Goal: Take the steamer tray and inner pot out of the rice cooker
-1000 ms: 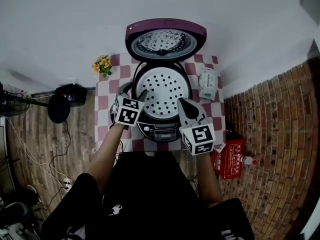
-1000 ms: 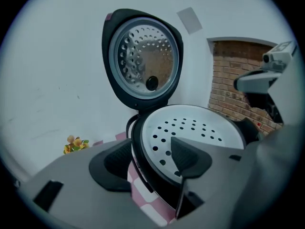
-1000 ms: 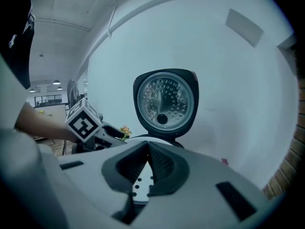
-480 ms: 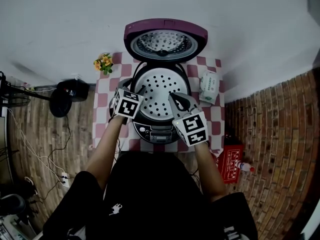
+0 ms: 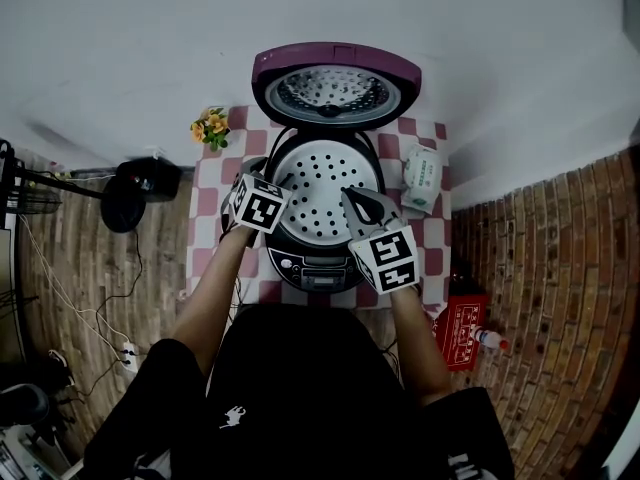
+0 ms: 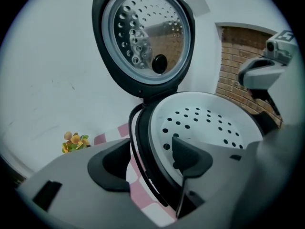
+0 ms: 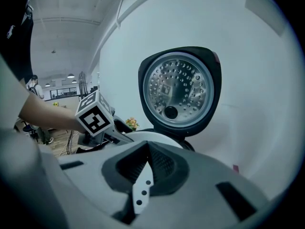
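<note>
The rice cooker (image 5: 318, 258) stands on the checkered table with its purple lid (image 5: 335, 80) swung up. The white steamer tray (image 5: 322, 173), dotted with holes, sits in its mouth. My left gripper (image 5: 281, 182) is at the cooker's left rim. In the left gripper view this gripper (image 6: 150, 159) is open and its jaws have just been opening. The cooker's rim and the tray's edge (image 6: 157, 128) lie between the pads, untouched. My right gripper (image 5: 348, 195) hovers over the tray's right half. In its own view this gripper (image 7: 147, 149) is shut, with a sliver of tray showing behind the tips.
A small pot of flowers (image 5: 208, 126) sits at the table's back left, a tissue pack (image 5: 421, 173) right of the cooker. A red crate (image 5: 458, 324) and a bottle (image 5: 488, 339) lie on the floor at right, a black fan (image 5: 135, 190) at left. White wall behind.
My right gripper has swung from the cooker's front right inward over the tray. My left gripper has edged closer to the left rim and lower.
</note>
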`<state>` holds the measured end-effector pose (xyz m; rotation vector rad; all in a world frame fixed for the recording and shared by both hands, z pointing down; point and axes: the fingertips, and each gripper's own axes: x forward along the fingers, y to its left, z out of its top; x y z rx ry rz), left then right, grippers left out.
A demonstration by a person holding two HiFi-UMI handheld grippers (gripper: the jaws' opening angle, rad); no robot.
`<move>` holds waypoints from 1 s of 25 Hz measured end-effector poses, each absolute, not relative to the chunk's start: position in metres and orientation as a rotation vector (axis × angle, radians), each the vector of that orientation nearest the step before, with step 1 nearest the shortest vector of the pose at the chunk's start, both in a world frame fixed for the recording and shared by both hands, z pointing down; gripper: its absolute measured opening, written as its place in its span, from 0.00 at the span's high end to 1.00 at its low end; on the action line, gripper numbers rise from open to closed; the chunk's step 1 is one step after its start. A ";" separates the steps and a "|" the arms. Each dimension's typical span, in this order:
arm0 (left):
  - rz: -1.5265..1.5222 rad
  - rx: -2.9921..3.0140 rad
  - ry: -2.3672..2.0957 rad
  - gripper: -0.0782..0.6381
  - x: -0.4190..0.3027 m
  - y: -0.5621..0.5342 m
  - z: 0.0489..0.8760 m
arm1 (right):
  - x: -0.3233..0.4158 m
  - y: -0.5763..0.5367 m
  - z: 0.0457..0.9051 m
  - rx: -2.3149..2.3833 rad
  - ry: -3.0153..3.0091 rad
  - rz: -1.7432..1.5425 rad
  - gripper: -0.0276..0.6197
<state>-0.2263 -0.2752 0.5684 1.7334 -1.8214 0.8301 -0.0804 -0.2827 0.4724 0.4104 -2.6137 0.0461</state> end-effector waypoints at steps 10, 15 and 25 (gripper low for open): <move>0.922 1.740 -1.877 0.67 -0.227 -0.278 0.555 | -0.074 -0.285 0.478 0.429 -2.610 0.068 0.95; 0.922 1.754 -1.899 0.73 -0.224 -0.279 0.542 | -0.069 -0.287 0.476 0.435 -2.618 0.072 0.95; 0.638 1.742 -1.987 0.85 -0.230 -0.278 0.499 | -0.064 -0.286 0.468 0.412 -2.659 0.065 0.95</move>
